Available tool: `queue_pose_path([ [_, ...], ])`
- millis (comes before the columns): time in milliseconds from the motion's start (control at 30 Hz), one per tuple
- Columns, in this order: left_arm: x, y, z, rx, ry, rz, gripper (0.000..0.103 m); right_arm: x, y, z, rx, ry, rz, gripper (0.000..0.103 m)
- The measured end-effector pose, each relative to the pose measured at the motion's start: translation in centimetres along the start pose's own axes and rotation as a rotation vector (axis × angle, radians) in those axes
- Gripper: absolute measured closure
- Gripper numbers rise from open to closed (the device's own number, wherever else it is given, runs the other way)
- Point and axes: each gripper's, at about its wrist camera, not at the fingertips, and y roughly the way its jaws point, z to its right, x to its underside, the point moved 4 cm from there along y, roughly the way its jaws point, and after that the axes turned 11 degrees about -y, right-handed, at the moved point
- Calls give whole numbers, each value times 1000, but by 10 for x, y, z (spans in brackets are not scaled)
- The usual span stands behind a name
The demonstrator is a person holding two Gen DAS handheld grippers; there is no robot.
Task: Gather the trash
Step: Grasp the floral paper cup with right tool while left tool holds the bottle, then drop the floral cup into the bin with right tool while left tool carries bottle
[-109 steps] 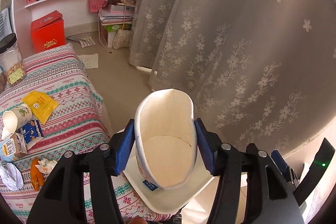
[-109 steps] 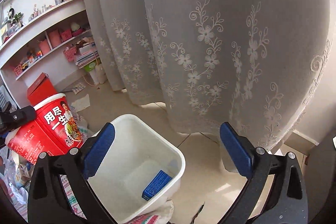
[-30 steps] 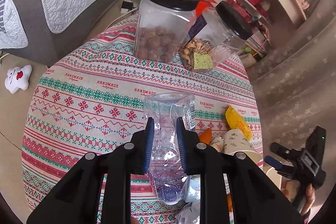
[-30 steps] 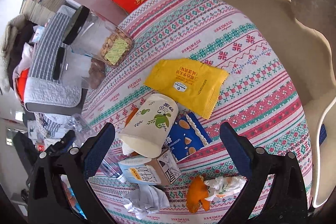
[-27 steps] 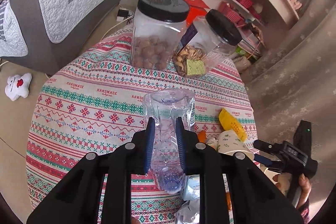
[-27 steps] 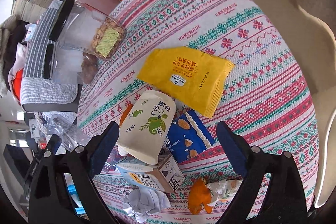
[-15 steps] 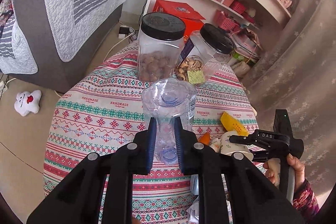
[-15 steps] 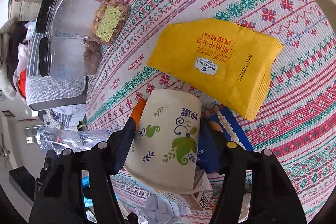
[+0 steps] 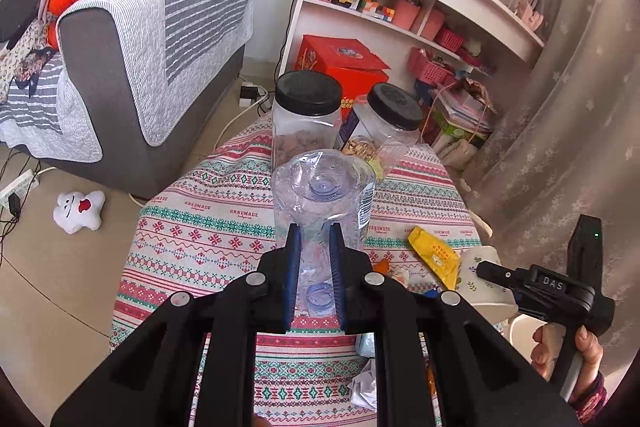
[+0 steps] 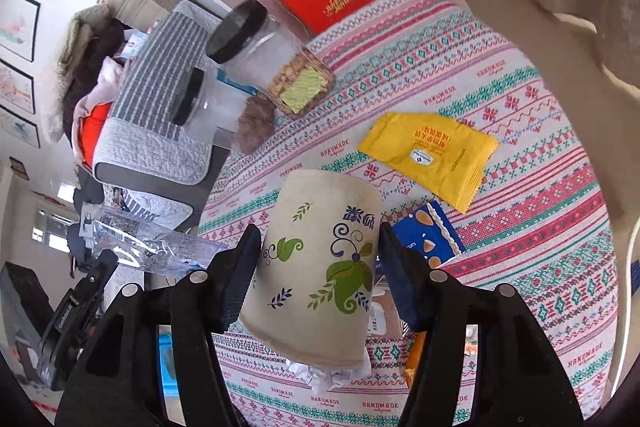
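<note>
Two grippers were both engaged. Left gripper (image 9: 315, 247) pinched a crushed clear plastic bottle (image 9: 322, 195) narrowly between its blue pads, bottle's long axis running straight out along the fingers, base pointing away, held above the patterned tablecloth (image 9: 208, 223)

Right gripper (image 10: 320, 259) straddled a floral paper cup (image 10: 320, 259) lying on its side among the litter; cup's long axis ran roughly parallel to the fingers, open mouth toward the camera, base away. Jaws stood at either flank of the cup, touching or very nearly so; whether they pressed it I could not tell

Yellow snack wrapper (image 10: 430, 151) lay beyond the cup, slightly right, well clear of the jaws; blue almond packet (image 10: 432, 241) just right of the cup. Right hand judged nearer to both
</note>
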Motion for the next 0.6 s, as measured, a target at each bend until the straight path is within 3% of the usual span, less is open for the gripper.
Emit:
queue_pose_path([
  [367, 4, -37, 65, 119, 34, 72, 89, 16, -121, 15, 177, -95, 301, 46],
  [600, 16, -44, 114, 201, 66, 94, 89, 27, -185, 46, 394, -139, 457, 46],
])
